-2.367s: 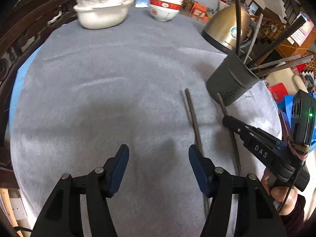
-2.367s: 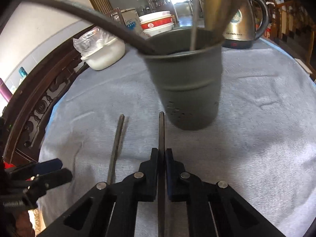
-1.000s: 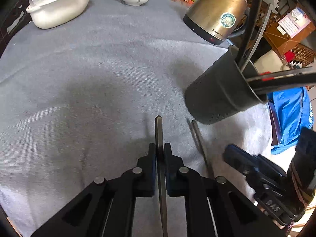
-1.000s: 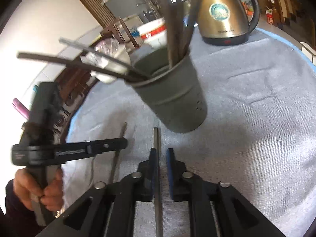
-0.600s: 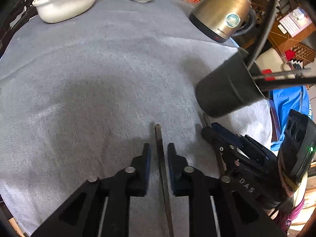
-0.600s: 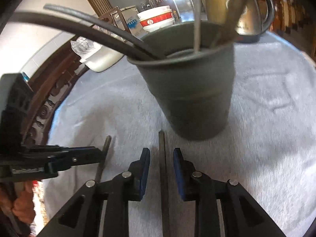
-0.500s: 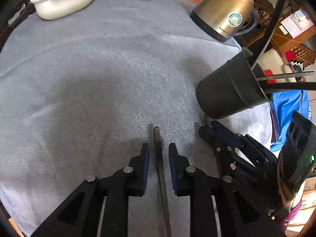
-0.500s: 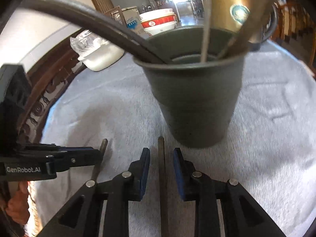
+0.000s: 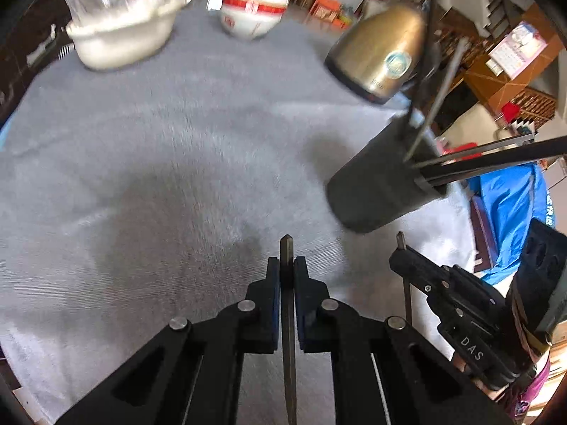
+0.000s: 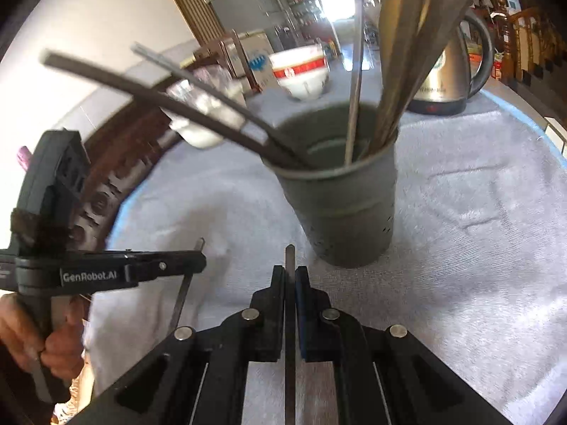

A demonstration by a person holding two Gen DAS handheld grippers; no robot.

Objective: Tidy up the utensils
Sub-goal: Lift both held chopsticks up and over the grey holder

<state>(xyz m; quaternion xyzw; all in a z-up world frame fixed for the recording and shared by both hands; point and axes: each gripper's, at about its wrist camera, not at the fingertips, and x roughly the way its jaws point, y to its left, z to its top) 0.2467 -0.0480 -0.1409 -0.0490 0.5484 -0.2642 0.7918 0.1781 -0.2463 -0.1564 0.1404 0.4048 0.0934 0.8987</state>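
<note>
- The left claw (image 9: 287, 276) has just been closing and now pinches a dark chopstick (image 9: 287, 318) between its pads.
- The right claw (image 10: 290, 279) has likewise just closed on a second chopstick (image 10: 290, 318).
- A grey holder (image 10: 340, 209), full of utensils, stands on the grey-covered bench (image 10: 478, 248) just beyond both claws.
- A kettle (image 9: 379, 53) and bowl (image 9: 251, 10) sit farther back.

A table covered with a grey cloth (image 9: 149, 148) carries everything. Toward its far edge sit a white tub (image 9: 120, 40) draped in clear plastic and, beside it, a white bowl with a red band (image 9: 252, 14). A brass-coloured electric kettle (image 9: 381, 51) stands near the far right edge. Nearer the right edge stands a dark grey utensil holder (image 10: 340, 209) filled with chopsticks.
</note>
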